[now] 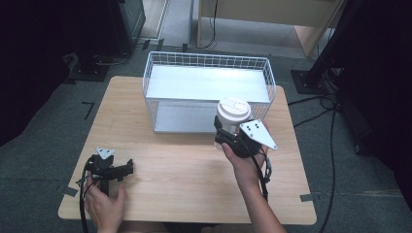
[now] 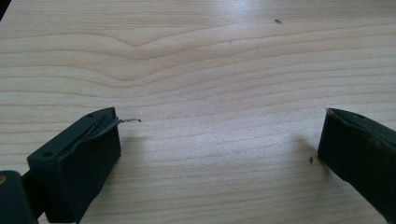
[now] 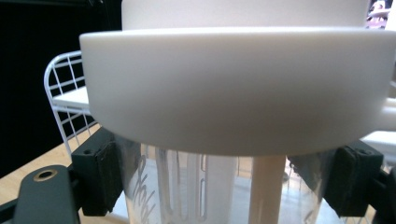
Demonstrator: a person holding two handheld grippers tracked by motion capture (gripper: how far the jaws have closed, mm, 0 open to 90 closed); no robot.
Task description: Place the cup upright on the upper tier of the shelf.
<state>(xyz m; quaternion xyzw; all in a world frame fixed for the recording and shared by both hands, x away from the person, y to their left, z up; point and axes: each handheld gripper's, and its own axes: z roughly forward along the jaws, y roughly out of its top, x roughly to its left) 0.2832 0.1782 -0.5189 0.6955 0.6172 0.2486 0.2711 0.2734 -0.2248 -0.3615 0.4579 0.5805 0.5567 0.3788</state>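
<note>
The right gripper [image 1: 228,135] holds a clear cup [image 1: 231,118] with a white lid [image 1: 233,109] above the table [image 1: 194,170], just in front of the wire basket [image 1: 209,92]. In the right gripper view the cup [image 3: 205,186] sits squarely between the two jaws: each black pad presses against the clear wall just under the lid [image 3: 238,84], one on either side, so the jaws pinch the cup below its rim. The lid overhangs the pads. Through the clear wall a white straw-like tube [image 3: 266,189] runs down inside. The basket [image 3: 65,93] shows behind the cup at the left.

The left gripper [image 1: 127,168] lies low near the front left corner of the table, well apart from the cup, held by the left hand [image 1: 104,206]. In the left gripper view its jaws are spread wide over bare wood [image 2: 210,70], with nothing between them.
</note>
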